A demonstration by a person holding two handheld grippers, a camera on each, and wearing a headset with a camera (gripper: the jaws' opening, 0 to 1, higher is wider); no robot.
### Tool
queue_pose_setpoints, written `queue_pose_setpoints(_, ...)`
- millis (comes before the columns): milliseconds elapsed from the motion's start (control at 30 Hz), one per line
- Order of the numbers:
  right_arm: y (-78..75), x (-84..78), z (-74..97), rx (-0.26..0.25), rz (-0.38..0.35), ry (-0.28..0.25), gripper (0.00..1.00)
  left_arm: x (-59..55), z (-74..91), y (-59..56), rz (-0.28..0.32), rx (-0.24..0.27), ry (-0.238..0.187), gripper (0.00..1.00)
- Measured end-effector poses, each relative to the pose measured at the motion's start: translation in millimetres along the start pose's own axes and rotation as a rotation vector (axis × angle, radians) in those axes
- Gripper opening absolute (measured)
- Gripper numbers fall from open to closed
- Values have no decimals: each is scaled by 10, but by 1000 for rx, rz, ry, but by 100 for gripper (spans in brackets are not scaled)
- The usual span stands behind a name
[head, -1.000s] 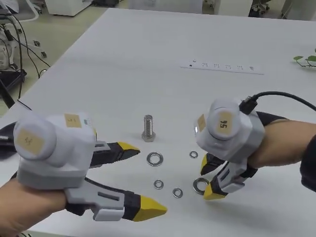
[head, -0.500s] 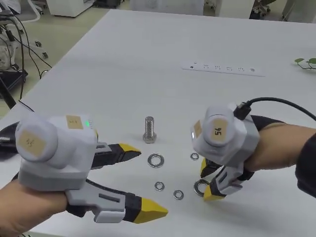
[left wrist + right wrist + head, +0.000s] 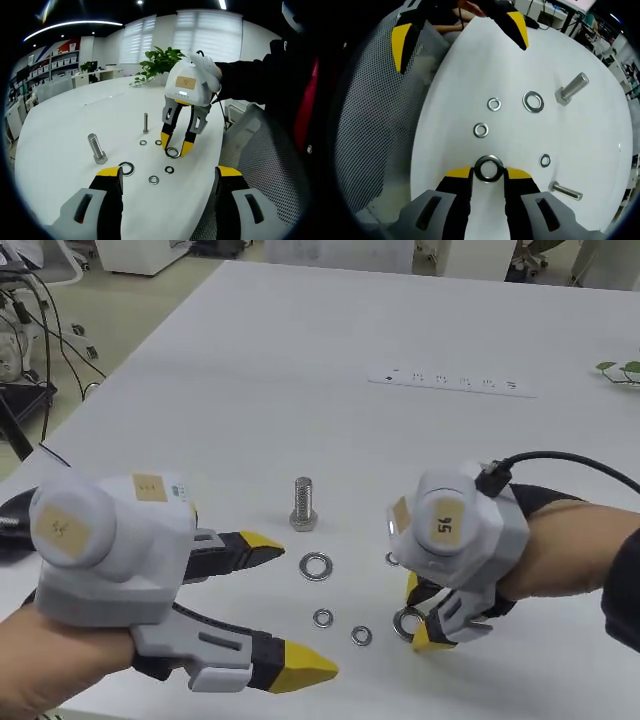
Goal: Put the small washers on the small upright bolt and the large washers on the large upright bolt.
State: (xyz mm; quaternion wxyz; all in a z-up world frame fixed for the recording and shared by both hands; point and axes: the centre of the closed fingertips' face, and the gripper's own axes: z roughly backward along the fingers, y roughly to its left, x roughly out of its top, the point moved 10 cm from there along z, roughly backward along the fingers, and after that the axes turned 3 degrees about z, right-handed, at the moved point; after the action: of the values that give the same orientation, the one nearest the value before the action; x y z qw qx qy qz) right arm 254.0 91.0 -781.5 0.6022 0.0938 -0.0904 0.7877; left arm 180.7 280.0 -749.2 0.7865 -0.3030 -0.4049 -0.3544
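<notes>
A broad white table spans the head view, with a flat white power strip lying toward its upper right. Pale floor with black cables sits at upper left. In the left gripper view, a green leafy plant stands at top centre before bright windows with blinds. A grey mesh chair is at lower right.

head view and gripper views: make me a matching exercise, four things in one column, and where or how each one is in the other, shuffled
Things:
1. large bolt
2. thin bolt
3. left gripper
4. held washer

States:
A. pinched between the yellow tips of the right gripper
B. open, holding nothing
C. upright on its hex head, with a loose large washer lying just nearer the person
D. upright on the table beyond the right gripper, in the left gripper view

Pairs: 1-C, 2-D, 3-B, 4-A
</notes>
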Motion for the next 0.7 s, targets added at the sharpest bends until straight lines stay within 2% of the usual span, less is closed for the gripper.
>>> queue_pose_setpoints(167, -3, 5, -2, -2, 29, -3, 26, -5, -4, -3, 2, -1, 2, 74)
queue_pose_setpoints(333, -21, -7, 1, 8, 17, -12, 25, -1, 2, 1, 3, 4, -3, 73)
queue_pose_setpoints(567, -32, 34, -6, 13, 18, 28, 24, 5, -2, -6, 5, 9, -6, 73)
queue_pose_setpoints(700, -46, 9, -2, 11, -12, 17, 23, 6, 0, -8, 6, 12, -6, 73)
